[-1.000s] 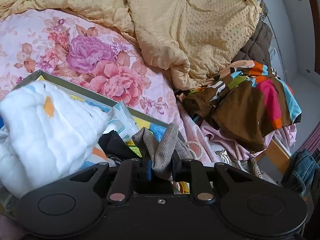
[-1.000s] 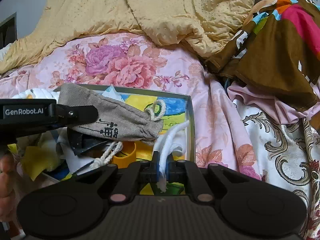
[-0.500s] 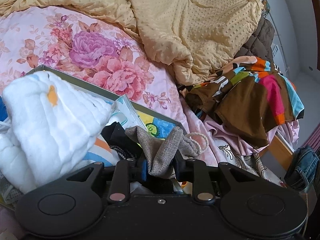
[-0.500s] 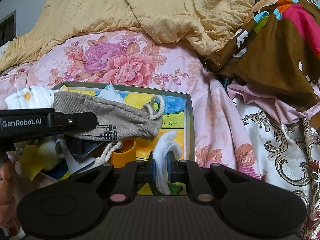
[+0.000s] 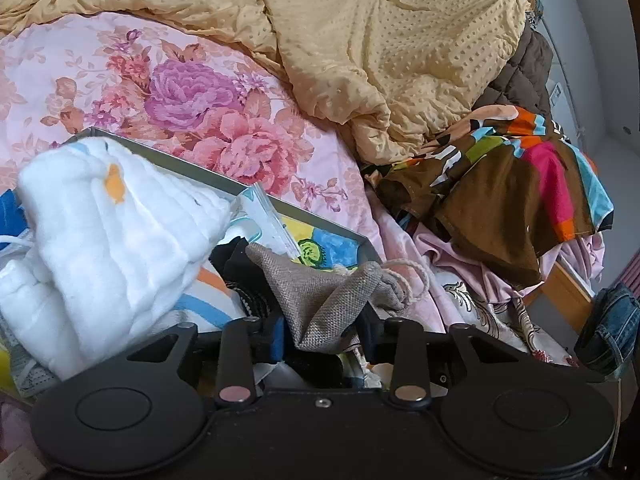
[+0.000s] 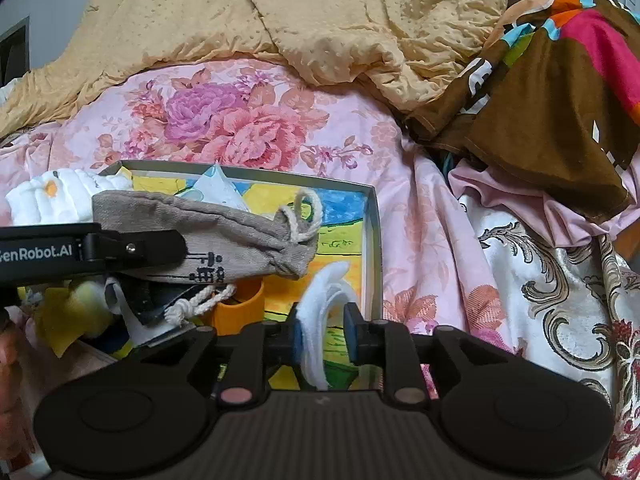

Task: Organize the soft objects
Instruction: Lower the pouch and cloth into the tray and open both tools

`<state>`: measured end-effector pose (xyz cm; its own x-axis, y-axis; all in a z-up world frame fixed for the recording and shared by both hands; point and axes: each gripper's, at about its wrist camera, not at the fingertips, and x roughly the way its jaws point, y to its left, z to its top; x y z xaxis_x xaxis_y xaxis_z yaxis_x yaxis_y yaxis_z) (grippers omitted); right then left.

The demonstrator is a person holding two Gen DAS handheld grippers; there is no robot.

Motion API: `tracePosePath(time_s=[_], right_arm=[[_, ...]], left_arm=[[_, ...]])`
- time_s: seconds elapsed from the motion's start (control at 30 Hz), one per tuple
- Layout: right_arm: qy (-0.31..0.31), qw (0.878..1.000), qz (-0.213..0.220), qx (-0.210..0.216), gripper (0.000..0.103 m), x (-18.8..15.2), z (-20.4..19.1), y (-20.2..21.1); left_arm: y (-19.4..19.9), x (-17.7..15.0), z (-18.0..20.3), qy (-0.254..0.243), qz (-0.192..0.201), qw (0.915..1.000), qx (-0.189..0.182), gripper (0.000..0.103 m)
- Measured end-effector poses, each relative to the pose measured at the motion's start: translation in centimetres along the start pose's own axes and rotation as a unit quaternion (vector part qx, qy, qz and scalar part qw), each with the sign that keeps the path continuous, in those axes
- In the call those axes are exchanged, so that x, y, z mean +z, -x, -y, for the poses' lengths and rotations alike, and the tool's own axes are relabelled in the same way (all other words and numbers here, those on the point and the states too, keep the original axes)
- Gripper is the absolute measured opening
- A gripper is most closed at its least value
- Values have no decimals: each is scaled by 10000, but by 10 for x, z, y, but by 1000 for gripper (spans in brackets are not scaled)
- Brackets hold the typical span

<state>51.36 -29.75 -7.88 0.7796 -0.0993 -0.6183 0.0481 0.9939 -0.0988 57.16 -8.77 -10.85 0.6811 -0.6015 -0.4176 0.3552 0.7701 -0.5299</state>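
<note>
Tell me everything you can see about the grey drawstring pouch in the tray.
The grey drawstring pouch is coarse woven cloth with a small dark print, gathered at the mouth by a cream cord looped there. It lies slumped on its side over clutter in the tray. One end sits between the fingers of the left gripper, whose jaws have just been opening and now look loose around it.

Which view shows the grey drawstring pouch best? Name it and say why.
The right wrist view: the pouch lies side-on across the tray, its full length, printed mark and cord loop visible. The left wrist view shows only a crumpled end between the left gripper's jaws, which have just been opening around it.
</note>
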Motion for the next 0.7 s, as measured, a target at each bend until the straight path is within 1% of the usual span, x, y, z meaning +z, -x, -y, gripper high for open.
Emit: tracePosePath(time_s=[0.03, 0.13, 0.17, 0.2, 0.27, 0.33, 0.4, 0.5, 0.53, 0.63, 0.7], right_arm=[[1, 10000, 3, -4, 28, 0, 0, 1], [24, 10000, 5, -12, 39, -1, 0, 2], [23, 10000, 17, -7, 44, -1, 0, 3], [17, 10000, 26, 1, 46, -1, 0, 3], [22, 10000, 36, -13, 54, -2, 1, 4], [34, 10000, 35, -30, 57, -2, 2, 6], [41, 10000, 43, -50, 60, -3, 3, 8], [22, 9999, 83, -90, 68, -5, 6, 11], [-5, 9999, 96, -99, 70, -5, 7, 12], [-61, 9998, 131, -111, 75, -7, 10, 15], [-53, 9998, 176, -118, 81, -9, 12, 18]], left_arm=[[1, 0, 0, -2, -2, 10000, 8, 40], [2, -1, 0, -9, -3, 10000, 21, 46], [3, -1, 0, -25, -4, 10000, 14, 48], [3, -1, 0, -54, -2, 10000, 13, 49], [5, -3, 1, -140, 4, 9999, 18, 54], [7, -4, 1, -167, 0, 9999, 34, 57], [9, -6, 0, -157, -9, 9999, 37, 58], [12, -7, 0, -188, -5, 9998, 56, 63], [13, -8, 0, -218, -1, 9997, 59, 66], [16, -11, 0, -272, -3, 9996, 91, 70], [18, -12, 0, -291, -14, 9995, 104, 72]])
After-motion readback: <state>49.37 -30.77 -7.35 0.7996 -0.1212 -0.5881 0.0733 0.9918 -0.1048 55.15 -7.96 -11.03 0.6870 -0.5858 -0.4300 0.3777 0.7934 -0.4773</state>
